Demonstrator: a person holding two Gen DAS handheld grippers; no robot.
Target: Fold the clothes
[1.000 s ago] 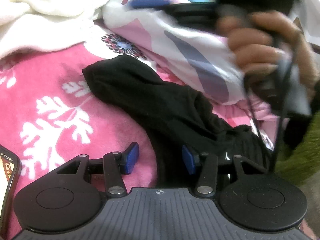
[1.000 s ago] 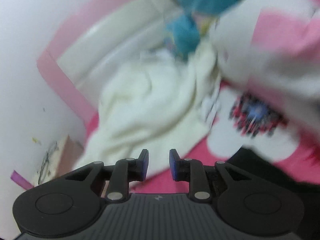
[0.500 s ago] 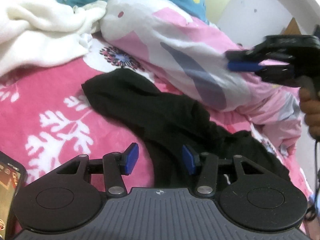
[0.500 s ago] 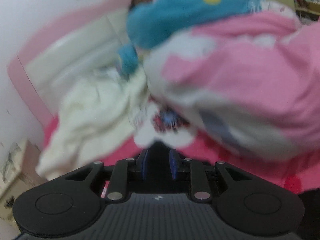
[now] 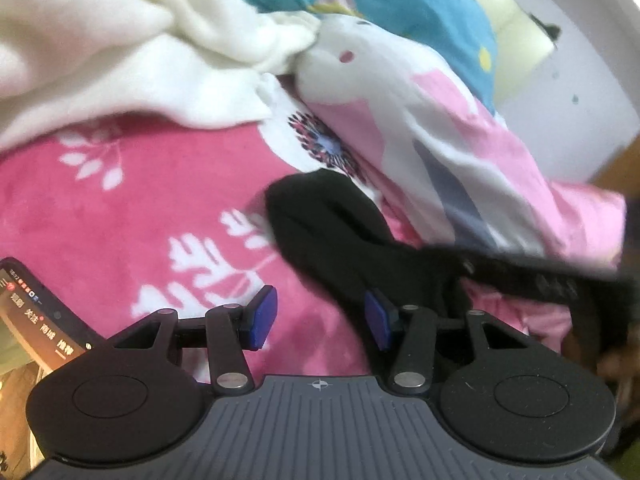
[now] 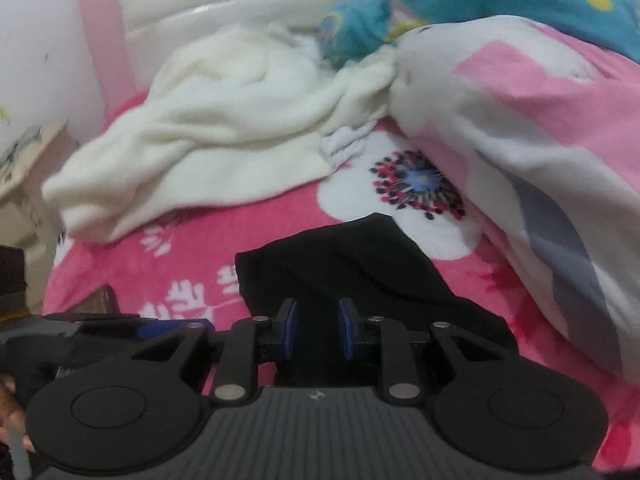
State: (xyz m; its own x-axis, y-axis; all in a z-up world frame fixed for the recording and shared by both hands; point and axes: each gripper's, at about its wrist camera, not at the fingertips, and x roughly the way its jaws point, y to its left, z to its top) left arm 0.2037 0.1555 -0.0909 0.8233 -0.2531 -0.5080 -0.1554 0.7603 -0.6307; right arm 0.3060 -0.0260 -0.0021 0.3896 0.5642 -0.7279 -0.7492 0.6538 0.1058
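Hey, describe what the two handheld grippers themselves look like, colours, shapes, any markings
Both match. The left gripper and right gripper each have a dark grey ribbed body with a small crosshair mark, two round black discs, black linkage arms with silver pivot pins, and blue pads on the fingertips. No sleeves are visible.

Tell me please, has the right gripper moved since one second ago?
Yes. The right gripper has come down toward the black garment; the cream blanket now lies farther ahead, and its blue pads hang over the black cloth, slightly apart.
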